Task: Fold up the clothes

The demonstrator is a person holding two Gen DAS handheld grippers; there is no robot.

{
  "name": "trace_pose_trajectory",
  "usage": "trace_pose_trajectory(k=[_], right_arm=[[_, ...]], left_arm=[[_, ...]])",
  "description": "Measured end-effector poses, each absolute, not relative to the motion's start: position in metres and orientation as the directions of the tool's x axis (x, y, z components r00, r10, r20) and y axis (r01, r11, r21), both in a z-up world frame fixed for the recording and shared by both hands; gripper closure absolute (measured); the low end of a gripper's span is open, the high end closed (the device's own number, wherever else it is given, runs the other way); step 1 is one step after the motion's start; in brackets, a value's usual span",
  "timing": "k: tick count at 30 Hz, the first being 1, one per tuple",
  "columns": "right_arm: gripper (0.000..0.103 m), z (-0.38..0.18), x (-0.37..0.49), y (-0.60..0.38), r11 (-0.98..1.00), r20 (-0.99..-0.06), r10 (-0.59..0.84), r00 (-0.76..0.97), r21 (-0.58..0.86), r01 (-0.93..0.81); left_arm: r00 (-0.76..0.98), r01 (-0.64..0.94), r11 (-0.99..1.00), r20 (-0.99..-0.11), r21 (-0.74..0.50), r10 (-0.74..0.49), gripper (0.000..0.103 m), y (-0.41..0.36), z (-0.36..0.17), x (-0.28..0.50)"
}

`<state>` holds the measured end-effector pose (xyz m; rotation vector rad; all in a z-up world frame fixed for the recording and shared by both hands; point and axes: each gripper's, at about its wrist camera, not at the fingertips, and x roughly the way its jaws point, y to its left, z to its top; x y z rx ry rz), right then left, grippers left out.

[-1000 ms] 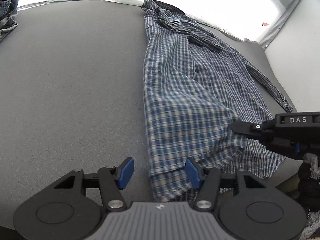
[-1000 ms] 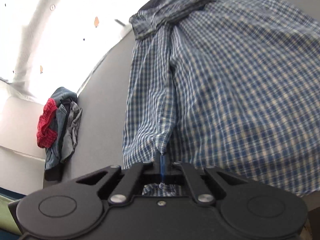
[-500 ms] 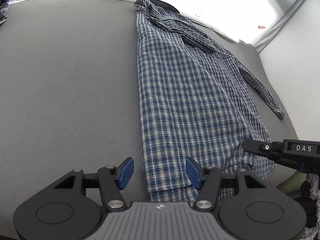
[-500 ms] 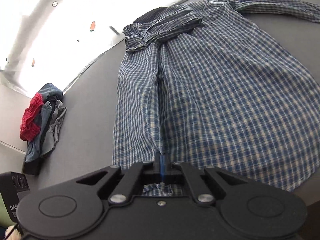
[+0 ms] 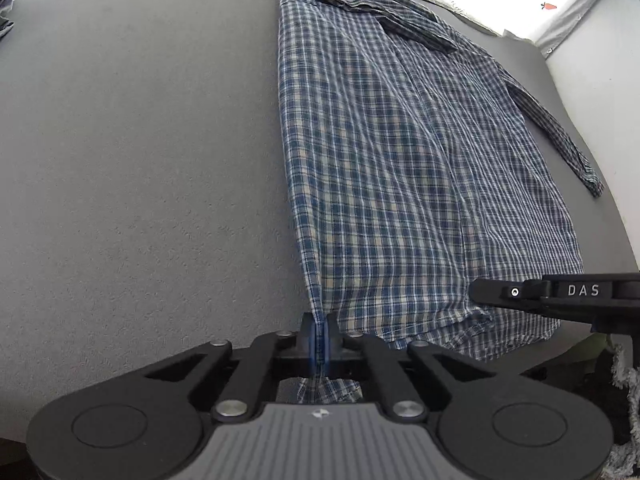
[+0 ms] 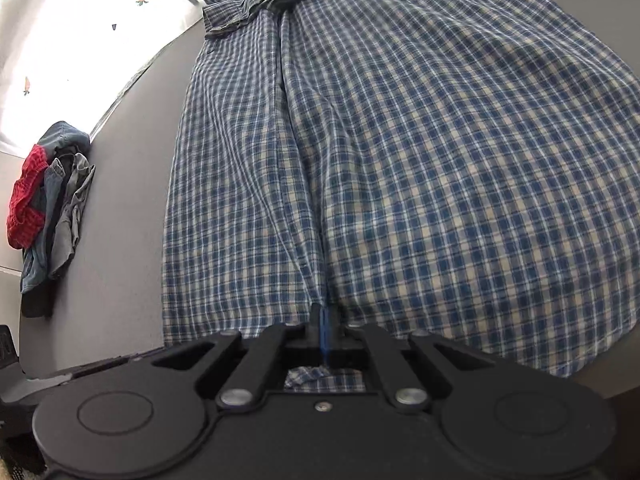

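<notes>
A blue plaid shirt (image 5: 400, 168) lies spread on a grey table (image 5: 140, 160), collar at the far end. The left gripper (image 5: 319, 334), its jaws having just closed, pinches the hem's left corner; the right gripper (image 6: 325, 330) clamps the hem farther along. A clothes pile (image 6: 44, 196) sits at the table's left edge.
</notes>
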<state>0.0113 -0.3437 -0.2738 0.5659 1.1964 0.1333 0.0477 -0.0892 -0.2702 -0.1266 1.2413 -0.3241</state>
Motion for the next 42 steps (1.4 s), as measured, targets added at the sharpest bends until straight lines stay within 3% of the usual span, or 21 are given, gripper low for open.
trace_pose_trajectory(k=[5,6,7,9,12,14,15,18,26,33,37,42], right_arm=[[0.096,-0.268,0.012,-0.347,0.866,-0.859,0.393,0.329,0.466,0.181],[0.087,-0.266,0.012,-0.35,0.867,-0.862,0.392,0.321,0.463,0.185],[0.071,-0.262,0.011,-0.354,0.866,-0.864,0.388,0.322,0.461,0.195],[0.055,-0.252,0.009,-0.365,0.861,-0.859,0.378,0.345,0.464,0.21],[0.053,-0.233,0.008,-0.388,0.843,-0.827,0.364,0.429,0.488,0.225],[0.038,-0.223,0.011,-0.408,0.817,-0.792,0.353,0.497,0.52,0.248],[0.03,-0.222,0.014,-0.42,0.798,-0.779,0.345,0.523,0.537,0.272],[0.027,-0.221,0.026,-0.457,0.735,-0.749,0.316,0.583,0.582,0.349],[0.018,-0.226,0.06,-0.564,0.624,-0.739,0.134,0.66,0.58,0.523],[0.018,-0.224,0.087,-0.656,0.623,-0.764,-0.226,0.604,0.364,0.693],[0.019,-0.246,0.102,-0.705,0.484,-0.78,-0.232,0.581,0.425,0.765],[0.019,-0.262,0.125,-0.734,0.362,-0.784,-0.353,0.511,0.389,0.847]], left_arm=[[0.249,0.215,0.955,-0.934,-0.206,-0.257,0.087,-0.099,-0.268,0.047],[0.239,0.216,0.955,-0.938,-0.202,-0.253,0.083,-0.099,-0.267,0.046],[0.218,0.214,0.955,-0.943,-0.205,-0.251,0.077,-0.1,-0.266,0.047],[0.225,0.215,0.964,-0.953,-0.155,-0.203,0.059,-0.102,-0.258,0.047],[0.341,0.206,0.969,-0.918,-0.134,-0.2,0.045,-0.104,-0.234,0.051],[0.411,0.195,0.968,-0.883,-0.16,-0.229,0.03,-0.106,-0.218,0.058],[0.411,0.186,0.961,-0.873,-0.203,-0.264,0.028,-0.112,-0.215,0.065],[0.422,0.169,0.945,-0.846,-0.281,-0.327,0.027,-0.135,-0.211,0.085],[0.48,0.252,0.952,-0.833,-0.172,-0.277,0.026,-0.24,-0.221,0.137],[0.513,0.28,0.952,-0.819,-0.124,-0.258,0.025,-0.296,-0.219,0.218],[0.539,0.302,0.952,-0.816,-0.044,-0.209,0.025,-0.321,-0.225,0.271],[0.526,0.293,0.954,-0.823,-0.059,-0.213,0.025,-0.353,-0.246,0.33]])
